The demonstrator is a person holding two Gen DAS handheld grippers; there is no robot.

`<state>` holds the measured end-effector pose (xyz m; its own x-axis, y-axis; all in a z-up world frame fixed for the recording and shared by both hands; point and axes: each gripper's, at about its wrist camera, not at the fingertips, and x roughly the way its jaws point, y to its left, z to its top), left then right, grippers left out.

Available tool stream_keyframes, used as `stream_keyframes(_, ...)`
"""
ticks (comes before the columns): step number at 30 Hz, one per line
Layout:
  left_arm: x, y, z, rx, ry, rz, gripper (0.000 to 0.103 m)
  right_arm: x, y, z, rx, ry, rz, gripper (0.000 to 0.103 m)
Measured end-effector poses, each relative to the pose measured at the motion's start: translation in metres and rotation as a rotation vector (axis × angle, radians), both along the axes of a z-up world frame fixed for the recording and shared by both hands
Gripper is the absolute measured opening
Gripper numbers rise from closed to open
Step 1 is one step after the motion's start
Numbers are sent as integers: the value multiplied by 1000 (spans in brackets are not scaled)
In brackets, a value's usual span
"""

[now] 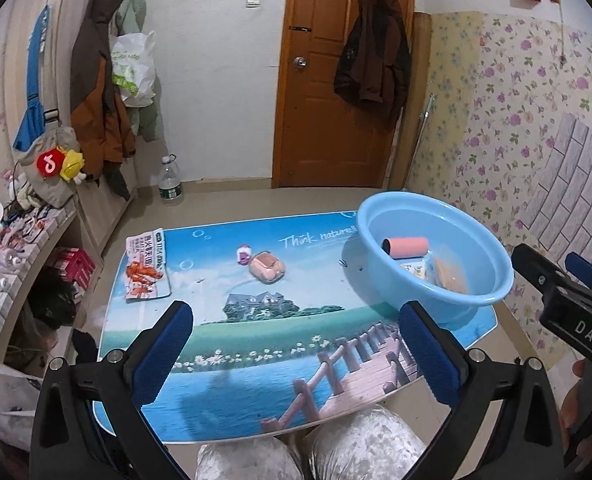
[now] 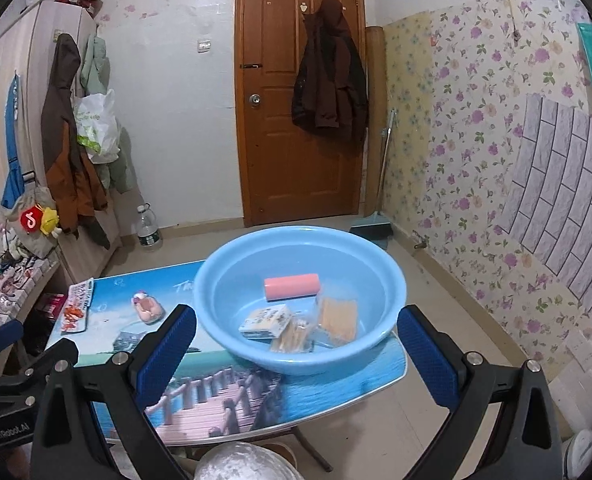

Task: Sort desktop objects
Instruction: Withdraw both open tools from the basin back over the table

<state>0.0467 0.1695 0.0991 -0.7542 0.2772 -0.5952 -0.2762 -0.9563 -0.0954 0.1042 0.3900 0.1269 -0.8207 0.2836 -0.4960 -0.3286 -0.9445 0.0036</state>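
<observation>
The printed top of the bench (image 1: pixel 255 332) carries white script reading "Think nature", cut off by the blue basin (image 1: pixel 492 280). The right gripper's (image 1: pixel 568 280) black body, seen from the left wrist camera, bears the white letters "DAS". In the right wrist view the left gripper's (image 2: pixel 7 400) body reads "GenRobot.AI". A red plush (image 1: pixel 49 163) hanging at the left shows a white music-note logo. The snack packet (image 1: pixel 145 265) on the bench has Chinese print too small to read.
</observation>
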Motion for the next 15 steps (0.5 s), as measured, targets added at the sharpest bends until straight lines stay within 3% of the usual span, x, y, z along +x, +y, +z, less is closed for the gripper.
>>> stream_keyframes(15, -6, -11, -15, -4, -23, 40, 103, -6, -3, -15, -31, -36, 24, 101)
